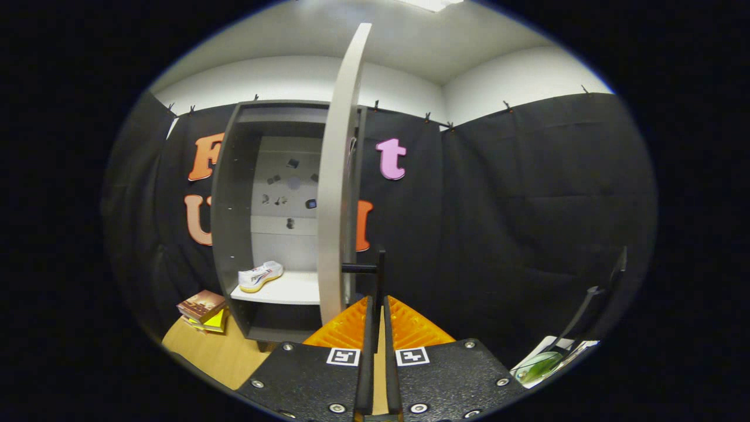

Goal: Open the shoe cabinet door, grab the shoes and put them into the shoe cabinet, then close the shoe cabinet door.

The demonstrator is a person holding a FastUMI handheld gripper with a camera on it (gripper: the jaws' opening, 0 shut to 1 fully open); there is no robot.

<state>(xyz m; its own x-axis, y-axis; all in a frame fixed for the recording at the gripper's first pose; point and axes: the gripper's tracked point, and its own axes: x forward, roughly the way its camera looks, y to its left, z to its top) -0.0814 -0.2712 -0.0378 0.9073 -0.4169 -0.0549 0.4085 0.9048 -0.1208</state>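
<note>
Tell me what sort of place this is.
Probably a staged recording booth, not a home: black cloth is clipped up as walls, and a shoe cabinet with a white sneaker inside stands on a wooden table. The gripper has closed on the door handle.

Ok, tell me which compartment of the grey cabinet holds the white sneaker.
The tall upper compartment: the white sneaker lies on its white shelf, not the low dark one beneath. The tool pinches the door's black handle.

jaws (378, 305) on door handle (375, 269)
</note>
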